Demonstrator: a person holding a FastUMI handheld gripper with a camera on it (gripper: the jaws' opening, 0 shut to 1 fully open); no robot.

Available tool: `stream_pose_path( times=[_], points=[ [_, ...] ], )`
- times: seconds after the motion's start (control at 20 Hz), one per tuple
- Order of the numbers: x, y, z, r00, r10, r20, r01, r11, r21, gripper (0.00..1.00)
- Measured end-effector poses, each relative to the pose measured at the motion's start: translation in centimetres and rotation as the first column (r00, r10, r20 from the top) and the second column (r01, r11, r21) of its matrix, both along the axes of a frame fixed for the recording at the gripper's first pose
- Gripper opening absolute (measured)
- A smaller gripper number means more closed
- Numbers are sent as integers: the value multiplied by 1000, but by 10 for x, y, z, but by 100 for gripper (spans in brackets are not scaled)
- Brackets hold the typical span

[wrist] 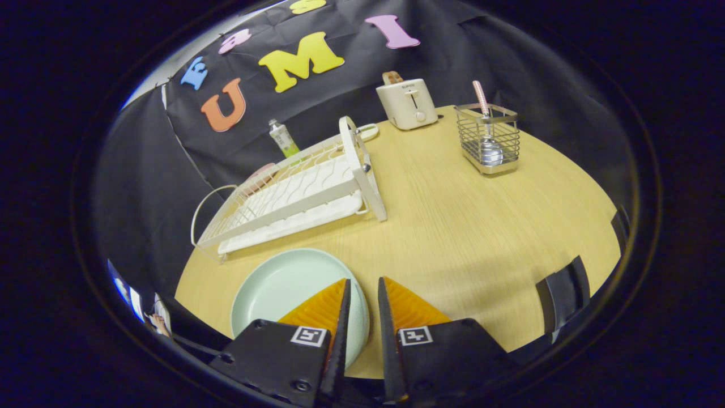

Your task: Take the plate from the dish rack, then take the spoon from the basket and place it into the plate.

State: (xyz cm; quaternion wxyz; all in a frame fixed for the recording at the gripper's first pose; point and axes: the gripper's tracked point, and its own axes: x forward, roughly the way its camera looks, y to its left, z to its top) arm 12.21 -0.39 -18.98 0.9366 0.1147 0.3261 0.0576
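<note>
Low over plate rim — tongs narrow-gapped

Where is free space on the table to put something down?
The widest bare patch lies ahead of the gripper, bordered by the dish rack, wire basket and plate. The table's far side, by the toaster, is crowded. The fingers are slightly apart around the plate's rim.

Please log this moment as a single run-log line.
stage: plate out of dish rack, on table | gripper: fingers slightly apart at plate's rim, grip unclear | spoon: in basket | next: likely fetch spoon
</note>
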Motion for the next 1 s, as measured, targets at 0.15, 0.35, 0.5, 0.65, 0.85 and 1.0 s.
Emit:
stream_pose_path(
  times=[0.15,0.35,0.5,0.65,0.85,1.0],
  points=[
    [0,-16,11,999,-13,39,14,1000,-16,56],
    [0,-44,27,991,-48,123,61,992,-107,94],
    [3,-64,51,973,-55,224,93,982,-164,98],
    [5,-87,89,928,-68,367,155,965,-213,99],
    [14,-122,130,857,-72,511,252,922,-293,100],
    [24,-130,133,860,-43,508,220,930,-294,100]
  ],
)
